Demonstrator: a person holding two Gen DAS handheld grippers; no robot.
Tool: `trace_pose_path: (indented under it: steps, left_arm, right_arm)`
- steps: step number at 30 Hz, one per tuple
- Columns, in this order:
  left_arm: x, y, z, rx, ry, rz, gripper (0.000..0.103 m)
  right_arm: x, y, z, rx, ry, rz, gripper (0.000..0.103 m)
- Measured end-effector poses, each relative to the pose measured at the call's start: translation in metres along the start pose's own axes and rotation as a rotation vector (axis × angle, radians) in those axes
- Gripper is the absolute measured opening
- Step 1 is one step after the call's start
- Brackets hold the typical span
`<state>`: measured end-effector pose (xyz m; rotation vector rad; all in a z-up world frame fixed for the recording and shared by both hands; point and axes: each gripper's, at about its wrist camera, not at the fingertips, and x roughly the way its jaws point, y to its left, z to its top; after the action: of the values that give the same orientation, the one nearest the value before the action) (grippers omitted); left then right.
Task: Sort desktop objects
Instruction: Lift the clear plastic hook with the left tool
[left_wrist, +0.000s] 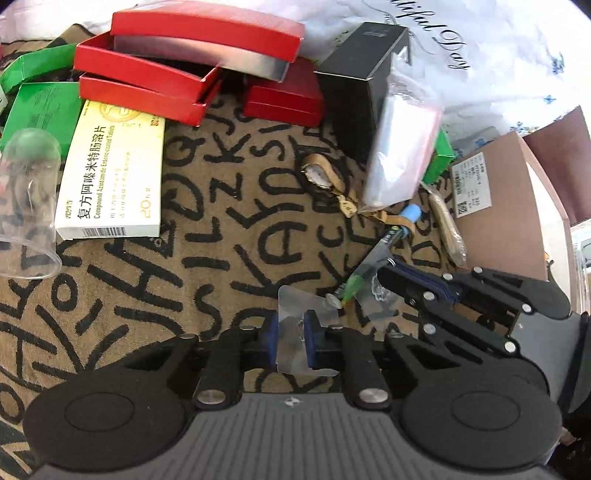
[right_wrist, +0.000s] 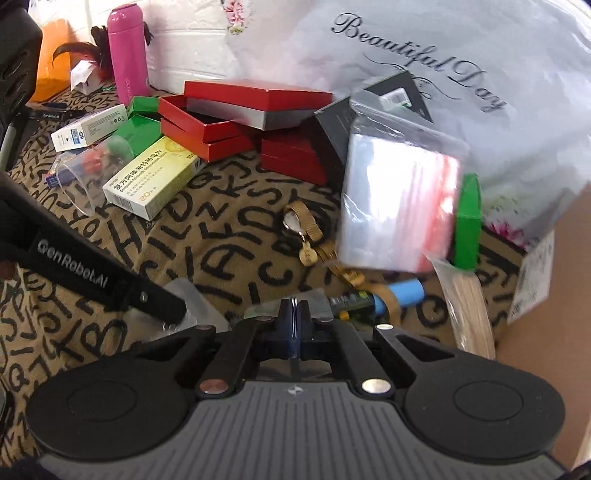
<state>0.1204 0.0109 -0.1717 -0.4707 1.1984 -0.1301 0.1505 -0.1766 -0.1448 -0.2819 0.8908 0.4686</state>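
Left hand-held gripper (left_wrist: 295, 338) sits low over the letter-patterned cloth (left_wrist: 221, 236) on the bench, its blue pads narrowed onto a small clear plastic packet (left_wrist: 301, 314) that stands between them. In the left wrist view the right hand-held gripper (left_wrist: 391, 267) reaches in from the right side, angled toward the left one, its tip close to a second piece of clear plastic (left_wrist: 373, 291) and a green-tipped pen-like item (left_wrist: 369, 266). In the right wrist view its pads are pressed together with only a thin edge between them; what that edge belongs to I cannot tell.

Ahead lie a gold-strap watch (left_wrist: 325, 177), a stack of zip bags (left_wrist: 402, 147) leaning on a black box (left_wrist: 364, 70), red boxes (left_wrist: 177, 51), and a yellow-and-white medicine box (left_wrist: 110, 173) beside a tipped clear cup (left_wrist: 26, 206). A pink bottle (right_wrist: 129, 51) stands at the back, near the wall. A cardboard box (left_wrist: 498, 206) lies to the right.
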Motion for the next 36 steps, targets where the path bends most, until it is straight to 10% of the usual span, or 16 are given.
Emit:
trace_pose_path:
  steps: [22,27,36]
  left_arm:
    - [-0.036,-0.043,-0.027,0.127,-0.080,0.044,0.002]
    - [-0.020,-0.027,-0.028,0.047,-0.065,0.131,0.059]
    - [0.005,-0.026,-0.020,0.135,-0.028,0.154,0.072]
  right_arm:
    - [-0.088,-0.004,-0.027,0.087,-0.124,-0.050,0.000]
    - [-0.103,-0.001,-0.037,0.079,-0.129,-0.058,0.000]
    - [-0.100,-0.003,-0.046,0.080,-0.096,-0.052,0.000]
